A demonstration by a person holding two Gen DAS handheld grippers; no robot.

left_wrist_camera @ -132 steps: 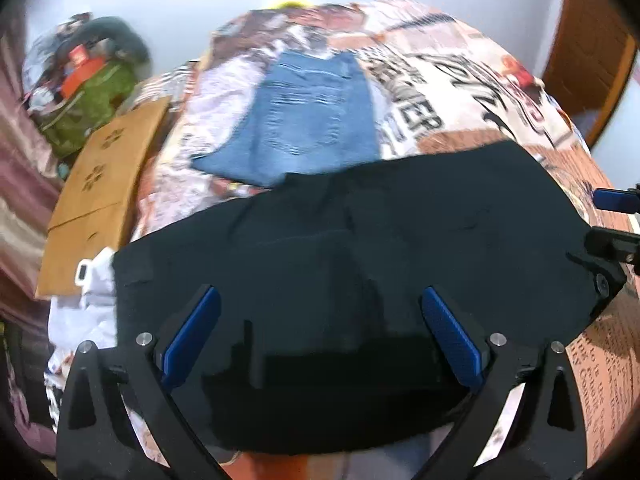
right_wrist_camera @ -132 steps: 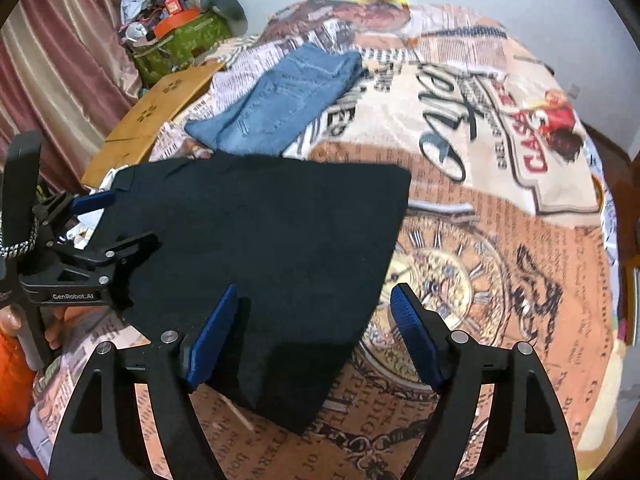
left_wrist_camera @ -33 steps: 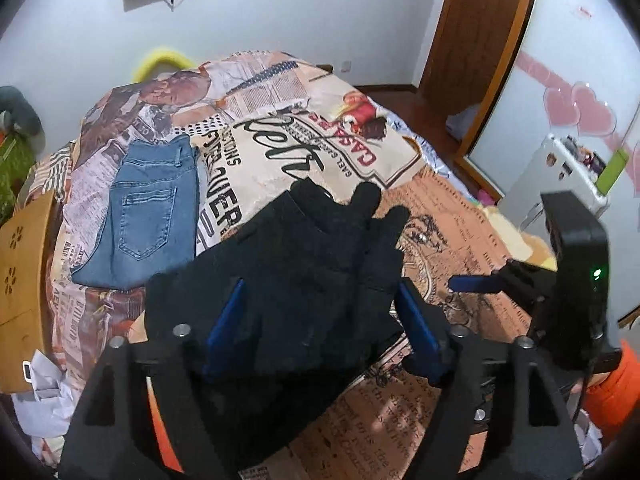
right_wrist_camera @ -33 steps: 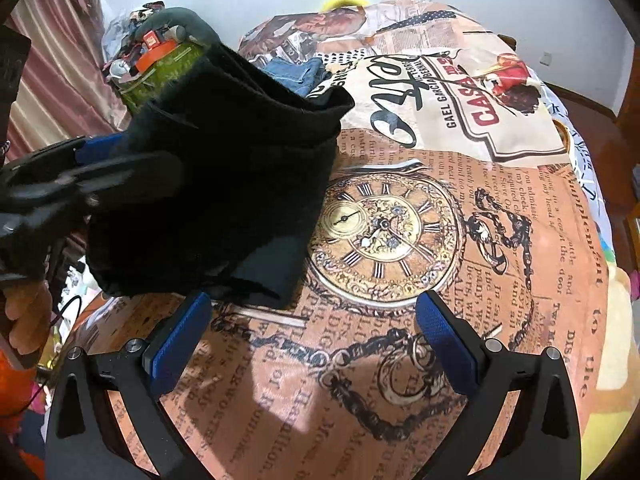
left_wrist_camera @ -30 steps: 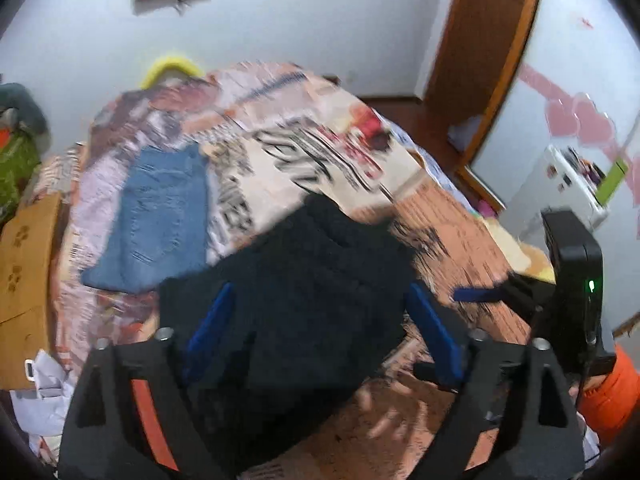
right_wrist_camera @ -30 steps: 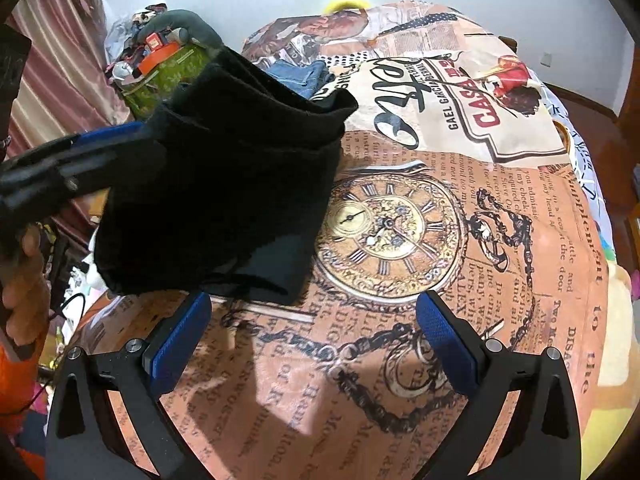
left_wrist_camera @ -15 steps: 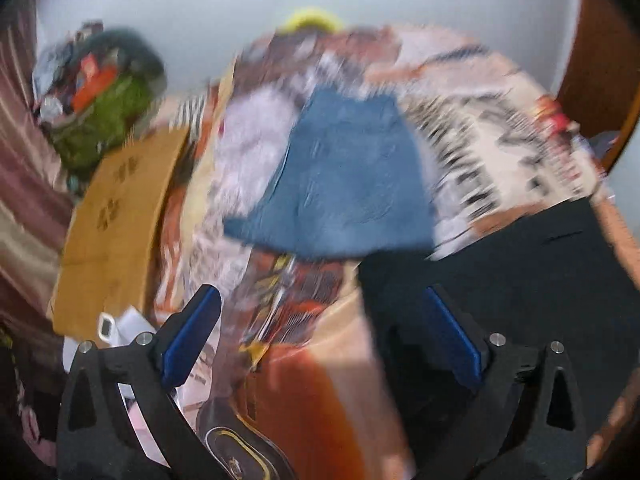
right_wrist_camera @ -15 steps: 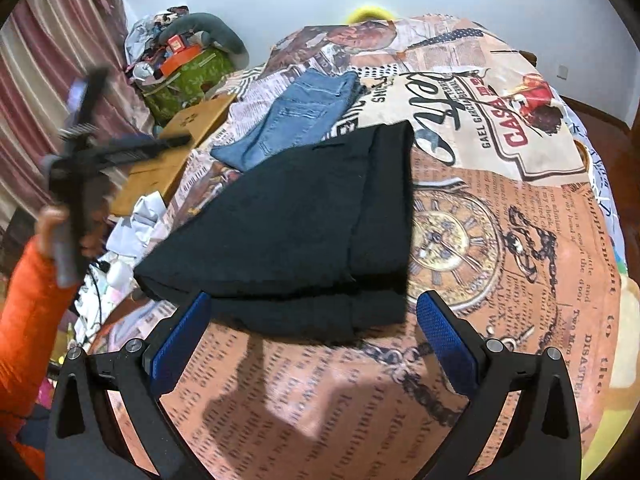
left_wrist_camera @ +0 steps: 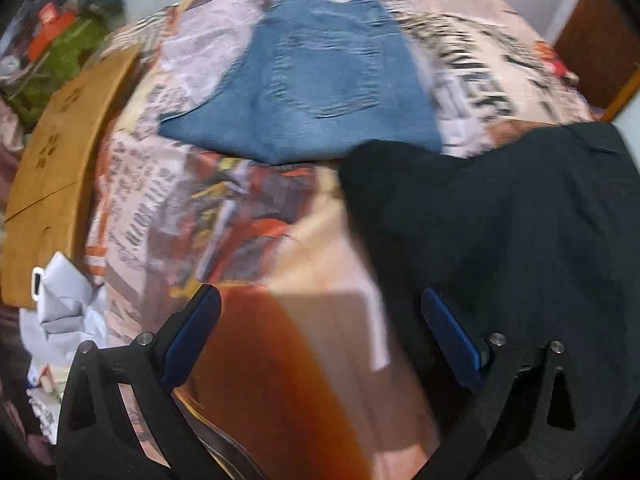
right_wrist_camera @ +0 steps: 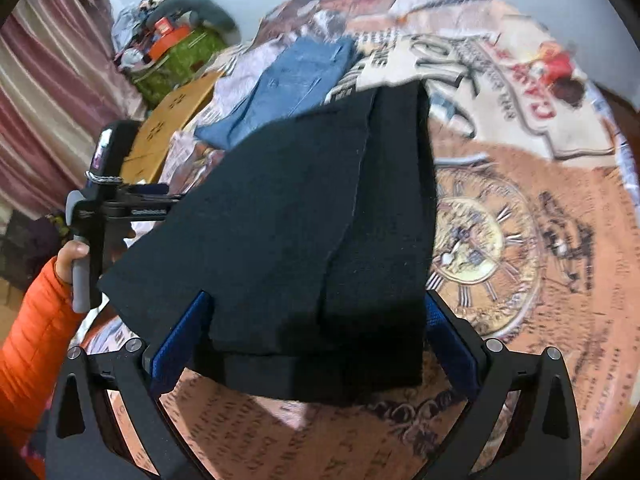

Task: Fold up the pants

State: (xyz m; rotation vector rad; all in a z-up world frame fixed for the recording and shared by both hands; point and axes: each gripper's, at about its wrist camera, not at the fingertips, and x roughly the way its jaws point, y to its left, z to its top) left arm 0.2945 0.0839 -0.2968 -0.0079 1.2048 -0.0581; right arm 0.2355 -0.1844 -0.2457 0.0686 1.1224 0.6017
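Observation:
The black pants (right_wrist_camera: 304, 216) lie folded in a thick stack on the printed bedspread (right_wrist_camera: 540, 240). In the left wrist view they fill the right side (left_wrist_camera: 500, 220). My right gripper (right_wrist_camera: 316, 332) is open, with its blue pads either side of the stack's near edge. My left gripper (left_wrist_camera: 320, 332) is open and empty, left of the pants; it also shows in the right wrist view (right_wrist_camera: 132, 200), held by a hand in an orange sleeve.
Folded blue jeans (left_wrist_camera: 312, 80) lie further back on the bed. A wooden board (left_wrist_camera: 56, 168) and white cloth (left_wrist_camera: 64, 312) lie at the left. A green bag (right_wrist_camera: 176, 60) sits in a heap by the striped curtain (right_wrist_camera: 48, 100).
The left gripper let go of the pants, dropped them folded onto the bed and swung left. The right gripper came up to the stack's near edge.

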